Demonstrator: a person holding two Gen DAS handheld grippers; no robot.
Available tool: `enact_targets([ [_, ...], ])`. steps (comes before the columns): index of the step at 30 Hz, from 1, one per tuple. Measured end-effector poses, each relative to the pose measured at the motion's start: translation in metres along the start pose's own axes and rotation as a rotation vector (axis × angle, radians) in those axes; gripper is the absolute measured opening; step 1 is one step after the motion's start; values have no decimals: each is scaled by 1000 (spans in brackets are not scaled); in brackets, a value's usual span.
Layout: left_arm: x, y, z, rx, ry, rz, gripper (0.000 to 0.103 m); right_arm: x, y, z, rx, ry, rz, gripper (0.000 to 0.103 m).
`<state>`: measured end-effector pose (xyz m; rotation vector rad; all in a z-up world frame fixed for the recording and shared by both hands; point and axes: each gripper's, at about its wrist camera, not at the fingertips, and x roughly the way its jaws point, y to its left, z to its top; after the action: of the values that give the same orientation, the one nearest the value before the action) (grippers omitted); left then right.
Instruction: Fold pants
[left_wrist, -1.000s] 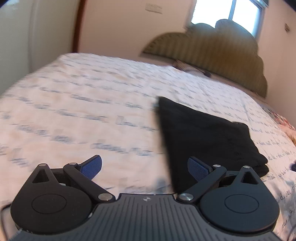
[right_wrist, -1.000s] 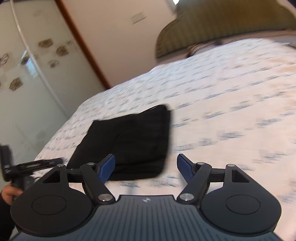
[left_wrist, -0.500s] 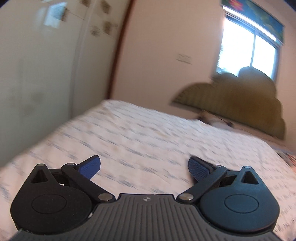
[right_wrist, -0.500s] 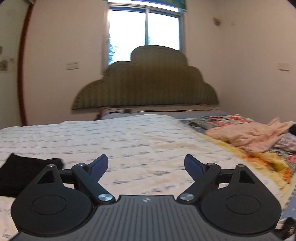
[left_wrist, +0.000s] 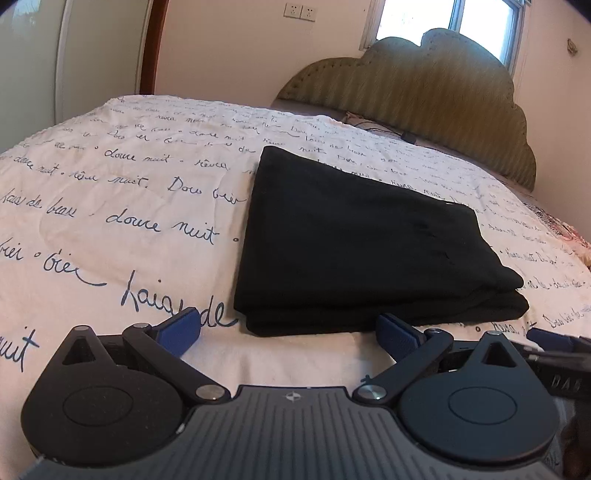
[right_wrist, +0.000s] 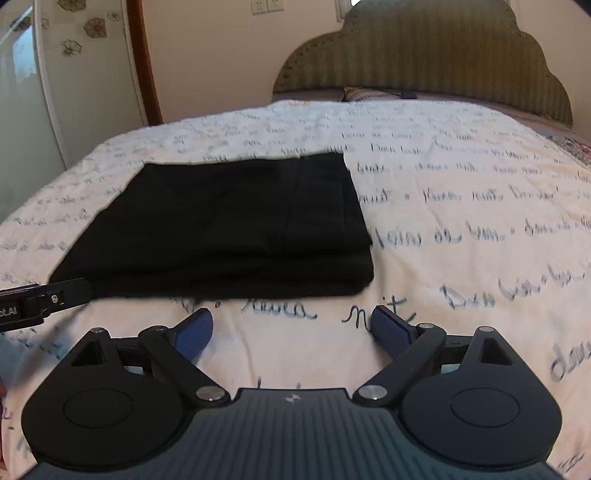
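The black pants (left_wrist: 354, 243) lie folded into a flat stacked rectangle on the bed; they also show in the right wrist view (right_wrist: 229, 225). My left gripper (left_wrist: 288, 328) is open and empty, just short of the pants' near edge. My right gripper (right_wrist: 291, 328) is open and empty, a little short of the pants' near right corner. Part of the right gripper (left_wrist: 557, 343) shows at the right edge of the left wrist view, and part of the left gripper (right_wrist: 40, 299) at the left edge of the right wrist view.
The bed has a white cover with blue handwriting (left_wrist: 122, 206). An olive scalloped headboard (left_wrist: 424, 85) stands at the far end under a window. A white wardrobe (right_wrist: 44, 85) and a brown door frame stand at the left. Patterned bedding (left_wrist: 565, 236) lies at the far right.
Both grippers swung up and away toward the walls and window, then came back down low in front of the folded pants. The pants have not moved. Both grippers stayed open.
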<state>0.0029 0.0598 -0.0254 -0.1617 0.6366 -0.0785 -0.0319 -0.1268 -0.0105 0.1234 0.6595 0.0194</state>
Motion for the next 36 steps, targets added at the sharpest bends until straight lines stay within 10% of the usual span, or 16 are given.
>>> enact_targets([
  [6,1,-18,-3,153,45,51,103,-1,3,-1,-20,5,-20,95],
  [36,2,-16,-4,151,46,42,103,-2,1,-1,-11,5,11,101],
])
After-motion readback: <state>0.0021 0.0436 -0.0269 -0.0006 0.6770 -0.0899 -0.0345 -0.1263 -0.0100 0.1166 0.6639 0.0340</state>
